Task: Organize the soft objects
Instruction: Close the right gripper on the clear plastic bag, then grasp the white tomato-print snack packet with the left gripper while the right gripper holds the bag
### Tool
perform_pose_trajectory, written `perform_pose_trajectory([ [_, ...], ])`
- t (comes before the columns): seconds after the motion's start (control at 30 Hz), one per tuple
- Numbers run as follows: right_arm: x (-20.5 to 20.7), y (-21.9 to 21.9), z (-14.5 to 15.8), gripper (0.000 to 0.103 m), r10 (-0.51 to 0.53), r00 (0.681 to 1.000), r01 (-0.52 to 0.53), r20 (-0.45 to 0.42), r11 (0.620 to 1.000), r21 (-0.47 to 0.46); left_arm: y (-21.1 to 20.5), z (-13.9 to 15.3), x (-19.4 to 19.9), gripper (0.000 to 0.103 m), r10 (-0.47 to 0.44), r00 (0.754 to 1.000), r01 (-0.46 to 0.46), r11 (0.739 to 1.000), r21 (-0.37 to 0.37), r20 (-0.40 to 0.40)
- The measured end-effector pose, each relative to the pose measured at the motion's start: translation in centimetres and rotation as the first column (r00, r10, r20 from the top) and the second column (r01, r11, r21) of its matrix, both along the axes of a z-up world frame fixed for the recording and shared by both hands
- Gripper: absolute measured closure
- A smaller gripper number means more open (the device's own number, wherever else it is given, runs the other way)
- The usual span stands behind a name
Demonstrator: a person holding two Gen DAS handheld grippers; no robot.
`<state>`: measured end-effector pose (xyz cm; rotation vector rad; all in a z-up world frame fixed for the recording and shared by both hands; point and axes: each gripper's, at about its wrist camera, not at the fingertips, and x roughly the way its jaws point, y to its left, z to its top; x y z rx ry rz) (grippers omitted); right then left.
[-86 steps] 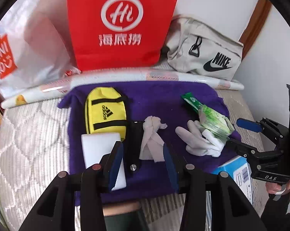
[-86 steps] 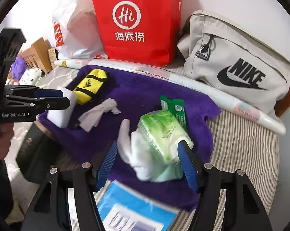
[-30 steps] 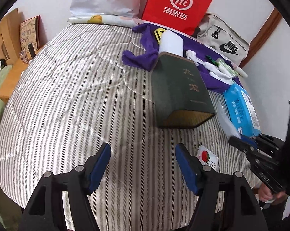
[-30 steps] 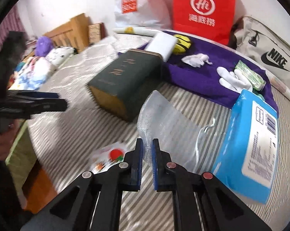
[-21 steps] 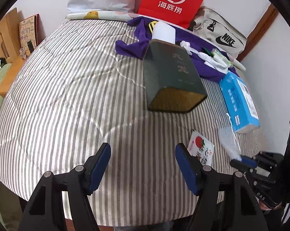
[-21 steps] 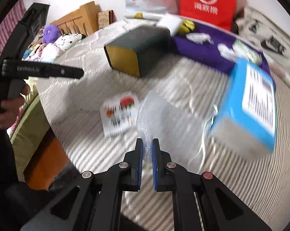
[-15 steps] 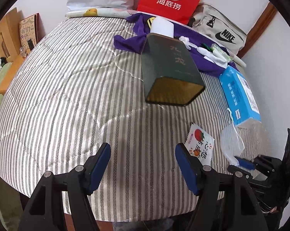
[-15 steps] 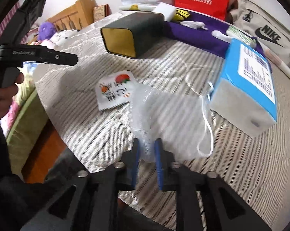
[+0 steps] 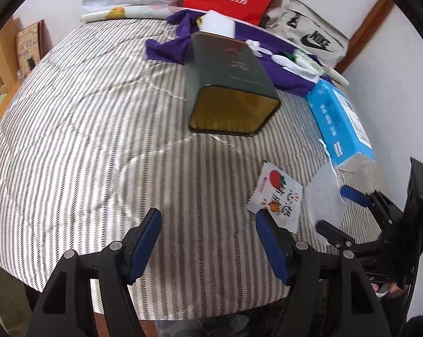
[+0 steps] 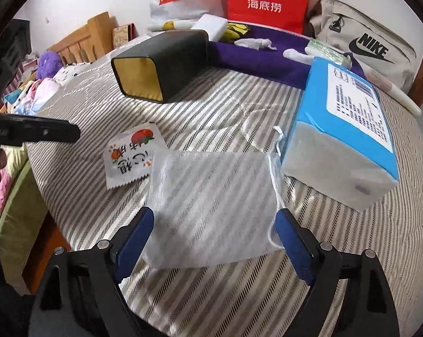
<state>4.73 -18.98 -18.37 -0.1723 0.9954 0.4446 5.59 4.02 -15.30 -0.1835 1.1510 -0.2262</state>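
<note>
Right gripper (image 10: pixel 214 241) jaws just sprung wide, left gripper (image 9: pixel 208 238) jaws apart, both angled down.

One mesh pouch (image 10: pixel 214 205), one sachet (image 10: pixel 131 154), one tissue pack (image 10: pixel 346 129), one tin (image 10: pixel 161 61), perhaps two gloves (image 9: pixel 293 64).

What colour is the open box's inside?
Gold inside the dark green box, clearest in the right wrist view.

A home bedroom: a bed with a grey-striped quilted mattress cover (image 10: pixel 225 106), a slatted wooden headboard (image 10: pixel 82 42), and red and white shopping bags (image 10: pixel 267 0) against the white wall
</note>
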Motion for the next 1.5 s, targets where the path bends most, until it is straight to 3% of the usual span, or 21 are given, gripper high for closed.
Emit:
perform_pose_trajectory([
  [0.2,0.2,1.0,-0.5,0.006,0.018,0.999,-0.017,0.033,0.999,-0.03,-1.9,0.1,0.1,0.035,-0.063,0.998,0.063,0.998,0.013,0.018],
  [0.33,0.0,0.8,-0.4,0.013,0.017,0.999,-0.016,0.052,1.0,-0.025,-2.7,-0.2,0.5,0.035,-0.078,0.997,0.077,0.997,0.015,0.013],
  [0.43,-0.5,0.7,-0.1,0.033,0.045,0.997,-0.044,0.063,0.999,-0.014,-3.1,-0.4,0.8,0.035,-0.09,0.996,0.09,0.996,0.015,0.01],
  [0.5,-0.6,0.5,0.0,0.041,0.041,0.997,-0.04,0.064,0.999,-0.008,-3.4,-0.5,0.7,0.035,-0.104,0.995,0.103,0.994,0.018,0.011],
  [0.6,-0.7,-0.2,0.1,0.062,0.018,0.997,-0.019,0.071,1.0,0.003,-4.2,-0.6,0.8,0.035,-0.14,0.99,0.14,0.99,0.027,0.023],
  [0.67,-0.7,-0.9,0.2,0.082,-0.001,0.998,0.0,0.059,1.0,0.017,-5.0,-0.7,1.0,0.035,-0.167,0.986,0.165,0.985,0.052,0.03],
  [0.73,-0.9,-1.8,0.3,0.089,-0.014,0.999,0.013,0.041,0.999,0.03,-5.8,-0.8,1.2,0.035,-0.203,0.978,0.2,0.977,0.076,0.037],
  [0.9,-2.7,-3.3,0.3,0.093,-0.014,0.999,0.013,0.032,0.999,0.031,-8.0,-1.3,1.6,0.032,-0.279,0.959,0.267,0.951,0.153,0.059],
  [1.0,-3.6,-4.8,0.3,0.093,-0.032,0.999,0.031,0.02,0.999,0.037,-8.9,-1.5,1.7,0.025,-0.304,0.95,0.288,0.938,0.192,0.064],
  [1.17,-4.1,-7.4,0.2,0.093,-0.098,0.995,0.098,0.013,0.995,0.033,-10.6,-1.9,1.4,0.021,-0.337,0.936,0.3,0.914,0.272,0.103],
  [1.2,-4.1,-7.6,0.2,0.093,-0.105,0.994,0.105,0.013,0.994,0.034,-10.5,-1.8,1.5,0.024,-0.33,0.938,0.293,0.918,0.267,0.105],
  [1.33,-3.7,-7.9,0.2,0.094,-0.13,0.992,0.129,0.008,0.991,0.045,-10.9,-1.5,0.7,0.052,-0.347,0.928,0.303,0.915,0.265,0.137],
  [1.5,-3.5,-7.6,0.2,0.094,-0.14,0.99,0.139,0.011,0.989,0.041,-10.7,-1.3,0.2,0.074,-0.336,0.929,0.292,0.923,0.251,0.154],
])
